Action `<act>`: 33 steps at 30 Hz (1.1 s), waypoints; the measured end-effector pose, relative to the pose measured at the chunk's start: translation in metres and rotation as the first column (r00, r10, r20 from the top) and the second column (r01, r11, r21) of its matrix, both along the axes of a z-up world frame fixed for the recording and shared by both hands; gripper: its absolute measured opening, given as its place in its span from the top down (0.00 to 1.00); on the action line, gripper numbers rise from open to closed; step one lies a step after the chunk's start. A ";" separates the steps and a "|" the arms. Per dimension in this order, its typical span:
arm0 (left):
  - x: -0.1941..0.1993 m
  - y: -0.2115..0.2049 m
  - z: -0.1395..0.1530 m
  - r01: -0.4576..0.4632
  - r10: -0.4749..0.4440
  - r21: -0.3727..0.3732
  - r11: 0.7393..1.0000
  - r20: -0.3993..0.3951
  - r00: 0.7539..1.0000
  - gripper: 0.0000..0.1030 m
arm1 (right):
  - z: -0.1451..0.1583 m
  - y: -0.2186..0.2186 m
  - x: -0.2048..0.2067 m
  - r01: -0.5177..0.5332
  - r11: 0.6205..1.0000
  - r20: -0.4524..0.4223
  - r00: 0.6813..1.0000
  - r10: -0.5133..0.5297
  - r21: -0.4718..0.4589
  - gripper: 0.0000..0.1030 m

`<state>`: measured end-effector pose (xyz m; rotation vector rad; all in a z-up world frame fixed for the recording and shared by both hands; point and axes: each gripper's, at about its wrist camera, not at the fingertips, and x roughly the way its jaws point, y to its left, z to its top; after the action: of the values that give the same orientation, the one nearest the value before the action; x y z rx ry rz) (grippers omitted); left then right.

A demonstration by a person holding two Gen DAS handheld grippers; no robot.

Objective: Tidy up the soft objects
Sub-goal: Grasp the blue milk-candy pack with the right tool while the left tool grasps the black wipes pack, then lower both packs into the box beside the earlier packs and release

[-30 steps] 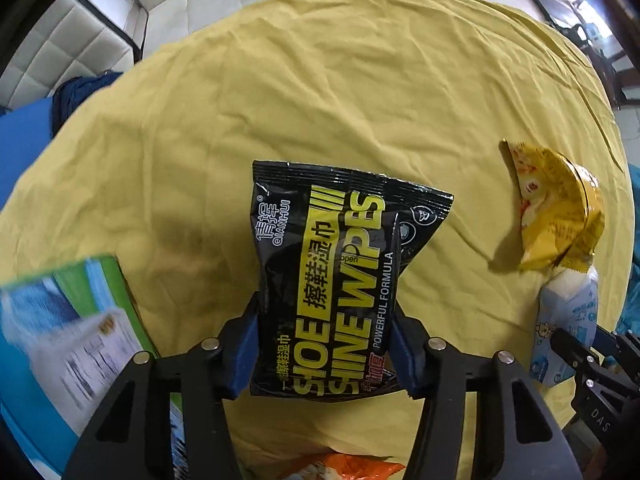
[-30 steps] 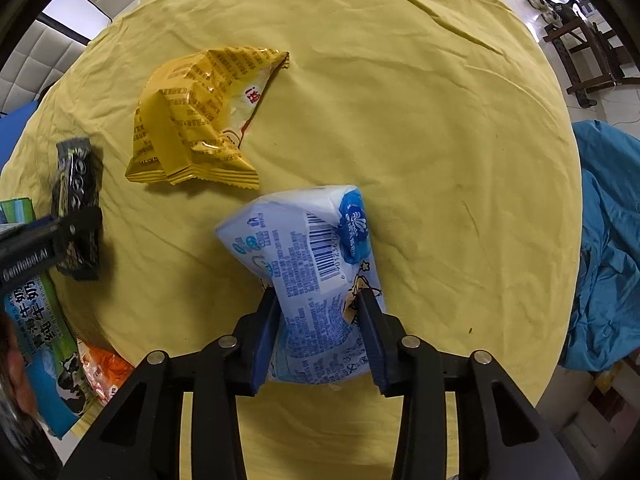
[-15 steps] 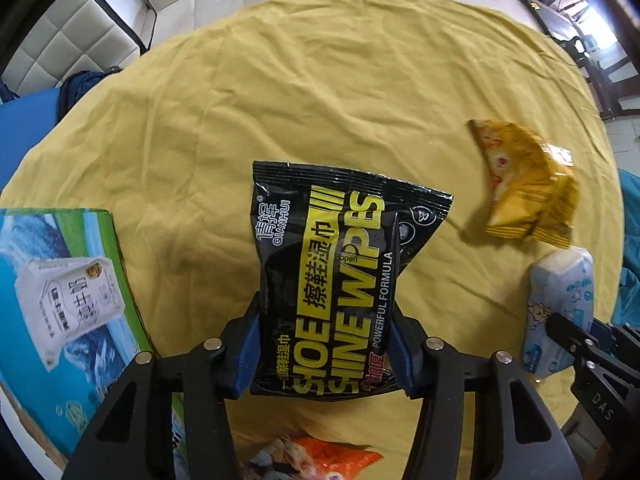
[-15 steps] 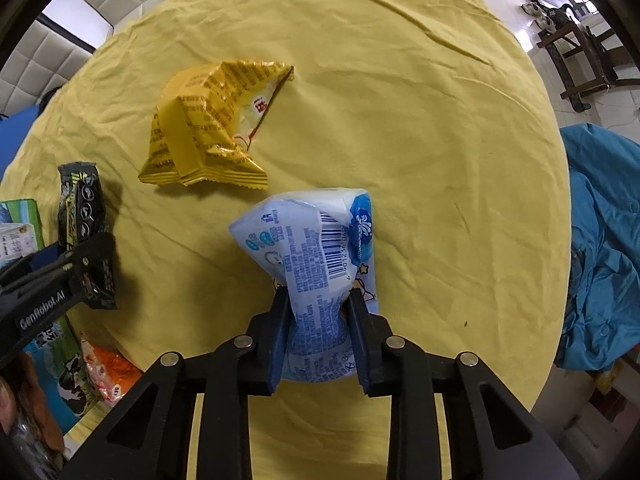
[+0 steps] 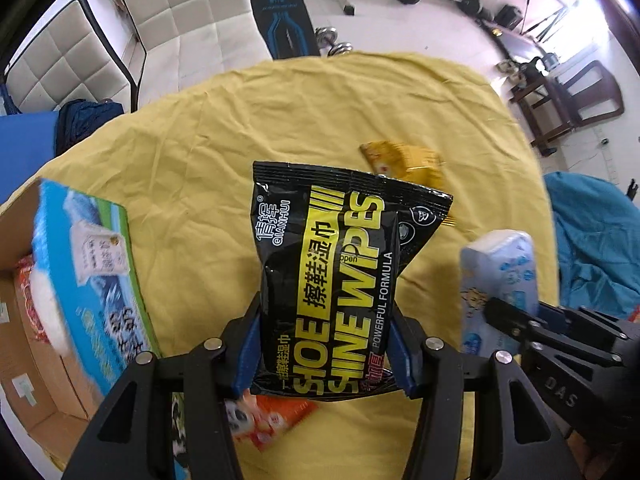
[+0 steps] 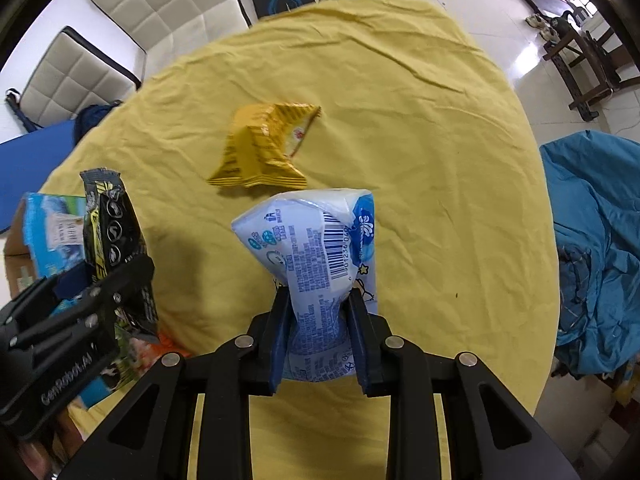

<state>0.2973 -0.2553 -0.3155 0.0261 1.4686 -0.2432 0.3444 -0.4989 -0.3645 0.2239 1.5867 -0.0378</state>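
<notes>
Black shoe shine wipes pack point(image 5: 332, 280) lettered in yellow and white. White-and-blue tissue pack point(image 6: 320, 256) printed with a black barcode. Golden-yellow snack packet point(image 6: 264, 148) striped in darker lines. Plain mustard-yellow tablecloth point(image 6: 420, 128). Blue-and-green carton point(image 5: 88, 272). Orange packet point(image 5: 272, 416).

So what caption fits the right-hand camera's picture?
Right gripper squeezing a blue-white wipes pack above the yellow tablecloth.
</notes>
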 end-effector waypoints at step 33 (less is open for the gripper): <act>-0.040 0.287 0.116 -0.228 0.240 -0.081 0.970 0.181 0.954 0.50 | 0.104 0.288 -0.068 -0.225 0.955 0.136 0.970 0.201 0.192 0.72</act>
<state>0.2569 0.0318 -0.1994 -0.1684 1.2609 -0.0876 0.2762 -0.2111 -0.2607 0.2104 1.4918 0.3044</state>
